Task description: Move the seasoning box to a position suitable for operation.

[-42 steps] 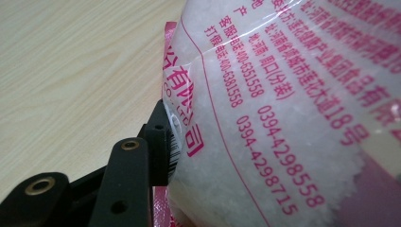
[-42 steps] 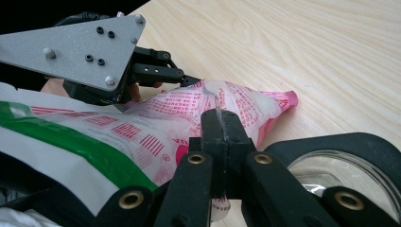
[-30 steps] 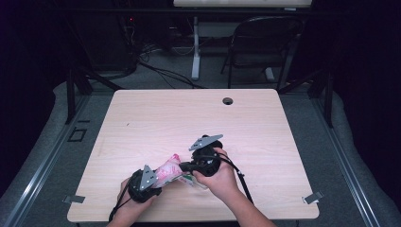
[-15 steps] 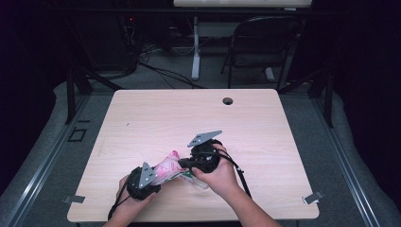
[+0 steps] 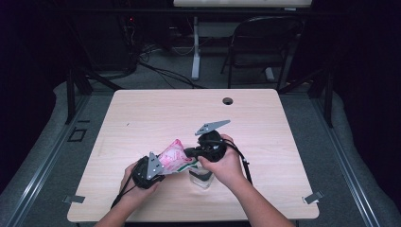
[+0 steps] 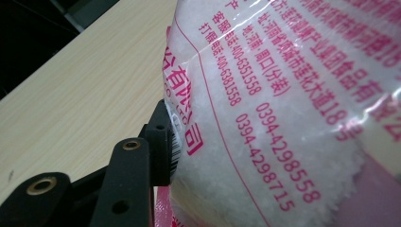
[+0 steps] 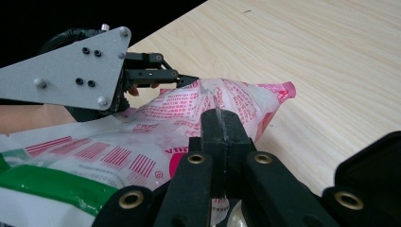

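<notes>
Since a second ago the right gripper [image 5: 191, 152] has tipped so its grey plate stands higher, and the bag [image 5: 174, 157] has swung to a slightly steeper slant; the left gripper [image 5: 158, 166] has barely shifted.

Bag: clear plastic with pink print and a green band, white granules inside. Held off the bench [image 5: 142, 118] between both grippers, near the bench's front edge. Long axis runs on a slant across the bench, pink sealed end pointing up and away from the person, the green-banded end toward the right hand [image 5: 226, 165].

Right gripper view: jaws closed tight on a fold of the bag [image 7: 189, 109] (film pinched flat between the pads). Left gripper [image 7: 187, 80] visible beyond, its tips on the bag's far edge.

Left gripper view: bag [image 6: 283, 118] pressed against the one visible jaw; the other is hidden behind the film, yet the grip looks closed on the bag.

A small clear container [image 5: 200, 177] sits on the bench below the right hand, contents unclear.

Bench: pale wood grain, round cable hole [image 5: 228, 100] near its far edge. Beyond the bench: dark room, grey floor, a folding chair [image 5: 260, 42], cables.
</notes>
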